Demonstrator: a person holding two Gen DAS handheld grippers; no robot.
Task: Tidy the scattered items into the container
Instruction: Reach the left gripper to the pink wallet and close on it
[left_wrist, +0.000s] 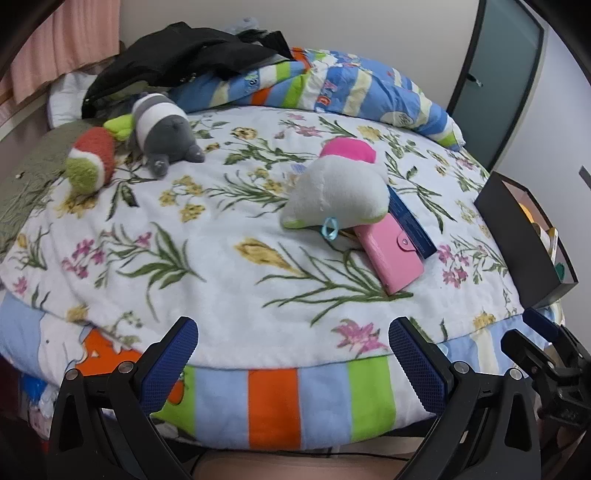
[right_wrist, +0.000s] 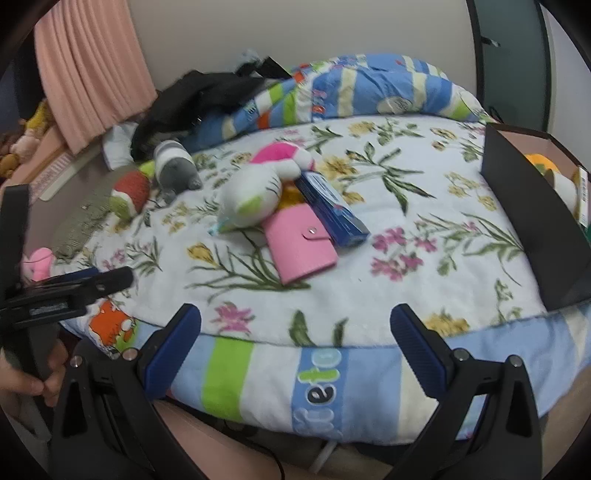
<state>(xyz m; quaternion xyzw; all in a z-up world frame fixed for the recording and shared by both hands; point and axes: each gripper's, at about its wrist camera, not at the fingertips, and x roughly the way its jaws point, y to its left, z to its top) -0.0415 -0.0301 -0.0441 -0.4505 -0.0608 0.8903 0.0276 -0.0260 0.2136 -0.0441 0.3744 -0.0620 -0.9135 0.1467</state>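
well, near to far:
left gripper (left_wrist: 293, 363): ribbed blue pads spread wide, holding nothing, over the striped bed edge.
right gripper (right_wrist: 295, 349): same wide gap, nothing held.
floral blanket (left_wrist: 221, 280): soft fleece.
pink wallet (left_wrist: 389, 256): flat, snap flap, under the fuzzy white plush (left_wrist: 338, 192).
blue box (right_wrist: 332, 208): long, glossy, beside the wallet.
black box (right_wrist: 532, 221): stiff-walled, at the bed's right edge.
grey plush (left_wrist: 162, 127): rounded, striped, far left.

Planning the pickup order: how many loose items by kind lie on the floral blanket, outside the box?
Plush toys: 3 (white-and-pink plush, grey striped plush, red-and-green plush)
Pink wallet: 1
Blue box: 1
Total: 5
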